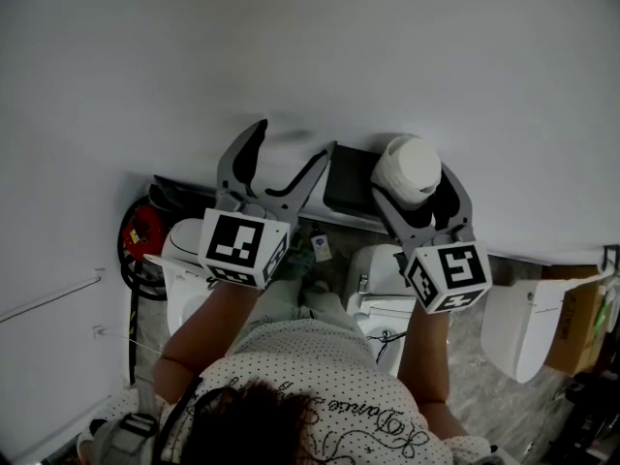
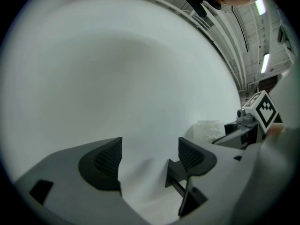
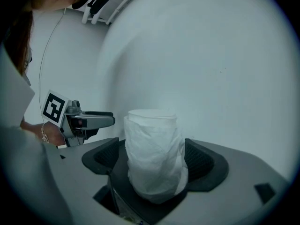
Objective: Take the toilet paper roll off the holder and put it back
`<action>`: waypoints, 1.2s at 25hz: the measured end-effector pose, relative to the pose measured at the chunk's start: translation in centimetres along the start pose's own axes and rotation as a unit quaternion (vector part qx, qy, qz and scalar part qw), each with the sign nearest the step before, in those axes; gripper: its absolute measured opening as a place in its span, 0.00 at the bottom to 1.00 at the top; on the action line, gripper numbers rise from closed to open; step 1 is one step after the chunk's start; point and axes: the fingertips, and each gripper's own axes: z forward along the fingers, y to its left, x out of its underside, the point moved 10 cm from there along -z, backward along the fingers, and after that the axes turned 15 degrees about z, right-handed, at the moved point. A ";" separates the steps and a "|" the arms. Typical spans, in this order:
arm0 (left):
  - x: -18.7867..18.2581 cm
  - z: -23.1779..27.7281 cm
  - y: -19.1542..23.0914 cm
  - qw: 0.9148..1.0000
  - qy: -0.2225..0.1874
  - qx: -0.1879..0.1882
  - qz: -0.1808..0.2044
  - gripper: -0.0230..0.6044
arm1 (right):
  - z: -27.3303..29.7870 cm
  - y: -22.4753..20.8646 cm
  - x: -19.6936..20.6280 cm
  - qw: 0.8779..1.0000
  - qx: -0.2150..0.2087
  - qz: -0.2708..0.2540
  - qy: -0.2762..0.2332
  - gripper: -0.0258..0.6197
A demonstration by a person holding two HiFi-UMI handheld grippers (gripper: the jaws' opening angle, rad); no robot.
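A white toilet paper roll point(image 1: 408, 166) stands upright on a black holder point(image 1: 347, 178) fixed to the white wall. My right gripper point(image 1: 414, 186) reaches around the roll point(image 3: 153, 157), one pad on each side. The right pad point(image 3: 199, 161) lies against the paper, while a thin dark gap shows at the left pad, and the paper does not look squeezed. My left gripper point(image 1: 294, 136) hangs open to the left of the holder, close to the bare wall, with nothing between its pads point(image 2: 105, 161). The left gripper view catches the roll point(image 2: 206, 130) at the right.
Below me are a white toilet point(image 1: 386, 294), a second one point(image 1: 518, 325) at the right and another white fixture point(image 1: 182, 260) at the left. A red object with black cable point(image 1: 143, 229) sits by the wall. A cardboard box point(image 1: 579, 325) stands far right.
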 end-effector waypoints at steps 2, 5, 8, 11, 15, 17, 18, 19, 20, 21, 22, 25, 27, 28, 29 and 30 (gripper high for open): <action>0.1 0.0 0.0 1.000 0.001 0.000 -0.001 0.61 | 0.2 -0.1 0.0 1.000 0.001 -0.004 0.014 0.72; 0.2 0.0 0.0 1.000 0.004 -0.001 -0.001 0.61 | 0.5 -0.3 0.1 0.999 0.007 -0.014 0.031 0.70; 0.3 0.0 0.2 1.000 0.005 -0.003 -0.002 0.61 | 0.7 -0.3 0.2 0.999 0.016 -0.023 0.039 0.66; 0.7 -0.3 0.5 1.000 0.006 -0.006 -0.003 0.61 | 1.0 -0.2 0.4 0.998 0.025 -0.030 0.044 0.61; 0.5 -0.4 0.5 1.000 0.005 -0.008 -0.002 0.61 | 0.8 -0.3 0.2 0.998 0.034 -0.032 0.044 0.55; 0.5 -0.3 0.4 1.000 0.005 -0.007 -0.002 0.61 | 0.7 -0.4 0.2 0.998 0.039 -0.033 0.041 0.50; 0.5 -0.3 0.5 1.000 0.006 -0.006 -0.003 0.61 | 0.7 -0.5 0.2 0.998 0.040 -0.033 0.039 0.49; 0.5 -0.3 0.5 1.000 0.006 -0.006 -0.002 0.61 | 0.7 -0.5 0.2 0.998 0.040 -0.032 0.038 0.48; 0.5 -0.3 0.5 1.000 0.006 -0.006 -0.002 0.61 | 0.7 -0.5 0.3 0.998 0.040 -0.032 0.038 0.48; 0.5 -0.4 0.5 1.000 0.006 -0.006 -0.001 0.61 | 0.7 -0.4 0.3 0.998 0.040 -0.032 0.038 0.48; 0.5 -0.4 0.5 1.000 0.005 -0.007 -0.001 0.61 | 0.7 -0.4 0.3 0.998 0.039 -0.032 0.038 0.48; 0.5 -0.5 0.6 1.000 0.004 -0.008 -0.001 0.61 | 0.7 -0.4 0.4 0.998 0.039 -0.030 0.037 0.47; 0.5 -0.5 0.6 1.000 0.003 -0.008 0.000 0.61 | 0.6 -0.3 0.4 0.998 0.039 -0.030 0.036 0.47; 0.5 -0.5 0.6 1.000 0.003 -0.009 0.001 0.61 | 0.6 -0.3 0.4 0.998 0.039 -0.030 0.034 0.47; 0.5 -0.5 0.6 1.000 0.002 -0.009 0.001 0.61 | 0.5 -0.3 0.3 0.998 0.039 -0.031 0.031 0.47; 0.4 -0.5 0.6 1.000 0.002 -0.009 0.002 0.61 | 0.4 -0.3 0.2 0.998 0.039 -0.031 0.029 0.47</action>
